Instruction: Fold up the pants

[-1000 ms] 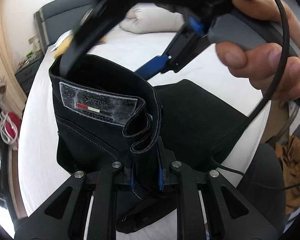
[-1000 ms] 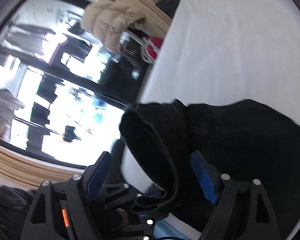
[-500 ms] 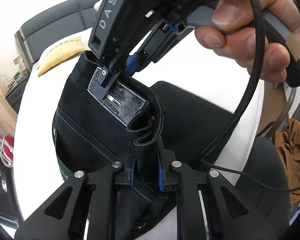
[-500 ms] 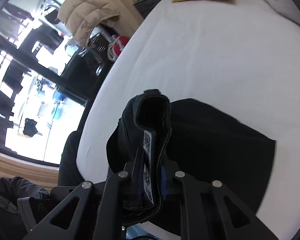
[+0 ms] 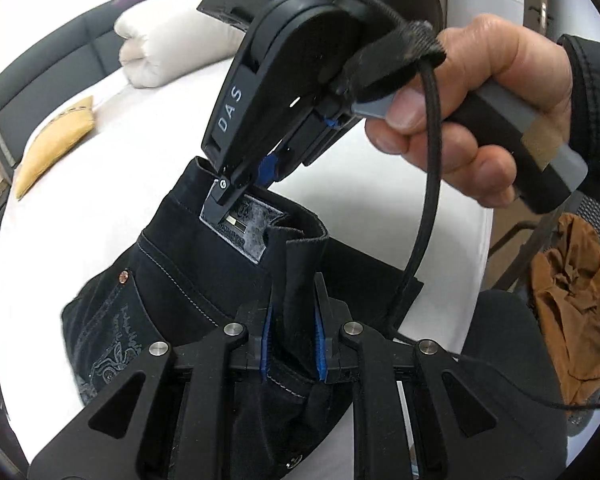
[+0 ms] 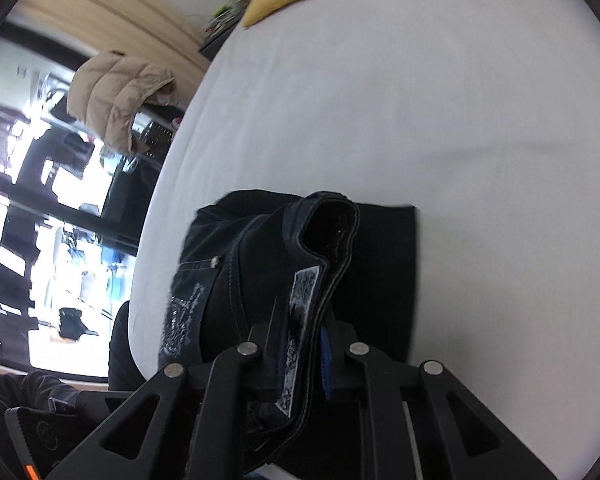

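Dark navy jeans (image 5: 188, 280) lie partly folded on a white bed (image 5: 112, 168), their waistband lifted. My left gripper (image 5: 292, 340) is shut on one part of the waistband. My right gripper (image 5: 236, 196), held in a hand, is shut on the waistband at the grey brand patch (image 5: 248, 228). In the right wrist view the right gripper (image 6: 304, 360) clamps the patch (image 6: 300, 320) and waistband, with the rest of the jeans (image 6: 372, 264) spread on the bed (image 6: 420, 100) below.
A yellow cushion (image 5: 56, 140) and a white pillow (image 5: 172, 48) lie near the grey headboard (image 5: 40, 76). A brown garment (image 5: 572, 300) hangs at the right. A beige jacket (image 6: 116, 96) hangs beside the window, off the bed's left edge.
The right gripper came down over the waistband and shut on it at the patch. Both grippers have since lifted the waistband a little and the views have swung towards the pillows.
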A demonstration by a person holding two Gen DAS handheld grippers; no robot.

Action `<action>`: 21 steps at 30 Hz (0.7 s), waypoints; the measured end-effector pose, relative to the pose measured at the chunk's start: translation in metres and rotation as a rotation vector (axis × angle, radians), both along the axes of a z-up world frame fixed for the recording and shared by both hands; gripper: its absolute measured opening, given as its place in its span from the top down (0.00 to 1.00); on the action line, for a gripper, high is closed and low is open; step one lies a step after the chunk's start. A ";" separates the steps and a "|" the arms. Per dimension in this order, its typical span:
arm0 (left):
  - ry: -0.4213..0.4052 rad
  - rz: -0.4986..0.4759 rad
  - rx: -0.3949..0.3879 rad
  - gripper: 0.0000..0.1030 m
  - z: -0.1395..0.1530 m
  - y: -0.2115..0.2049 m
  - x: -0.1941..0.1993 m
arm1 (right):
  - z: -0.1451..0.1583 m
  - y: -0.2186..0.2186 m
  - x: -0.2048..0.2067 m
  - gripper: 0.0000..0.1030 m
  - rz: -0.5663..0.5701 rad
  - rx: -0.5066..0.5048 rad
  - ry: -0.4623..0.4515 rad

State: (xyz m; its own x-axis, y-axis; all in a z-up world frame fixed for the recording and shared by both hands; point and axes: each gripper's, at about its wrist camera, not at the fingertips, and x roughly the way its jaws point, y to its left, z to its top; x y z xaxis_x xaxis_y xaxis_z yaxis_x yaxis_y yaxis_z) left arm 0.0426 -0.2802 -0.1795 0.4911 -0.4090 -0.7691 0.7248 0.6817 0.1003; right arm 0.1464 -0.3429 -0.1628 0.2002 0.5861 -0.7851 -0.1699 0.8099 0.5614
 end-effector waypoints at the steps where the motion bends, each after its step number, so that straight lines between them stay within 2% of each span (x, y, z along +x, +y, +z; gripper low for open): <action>1: 0.007 0.001 0.004 0.86 -0.005 -0.004 0.003 | -0.007 -0.006 0.002 0.85 -0.003 0.017 0.002; 8: 0.025 0.021 0.022 0.86 -0.016 -0.007 0.019 | -0.035 -0.019 0.014 0.85 -0.011 0.067 0.011; 11: 0.056 0.021 0.017 0.81 -0.013 -0.001 0.021 | -0.049 -0.034 0.009 0.79 -0.038 0.107 0.035; 13: 0.097 0.005 -0.027 0.71 -0.009 0.003 0.020 | -0.050 -0.042 0.005 0.74 -0.073 0.151 0.044; 14: 0.124 -0.007 -0.052 0.70 0.002 0.008 0.016 | -0.047 -0.048 0.001 0.74 -0.103 0.140 0.031; 15: 0.156 -0.016 -0.082 0.66 0.008 0.015 0.012 | -0.044 -0.053 -0.002 0.65 -0.125 0.114 0.020; 16: 0.194 -0.021 -0.130 0.54 0.016 0.026 0.010 | -0.041 -0.058 -0.005 0.57 -0.161 0.081 0.014; 18: 0.226 -0.005 -0.200 0.49 0.028 0.052 0.008 | -0.032 -0.066 -0.012 0.57 -0.211 0.042 0.006; 21: 0.267 0.071 -0.302 0.49 0.040 0.104 0.019 | -0.005 -0.051 -0.026 0.60 -0.174 0.075 -0.061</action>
State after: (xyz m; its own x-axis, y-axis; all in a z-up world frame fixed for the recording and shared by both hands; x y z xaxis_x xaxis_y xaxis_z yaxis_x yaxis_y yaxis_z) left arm 0.0612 -0.1757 -0.1392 0.3260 -0.6082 -0.7238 0.6481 0.7011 -0.2973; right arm 0.1201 -0.3942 -0.1673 0.3498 0.5945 -0.7240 -0.0667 0.7867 0.6138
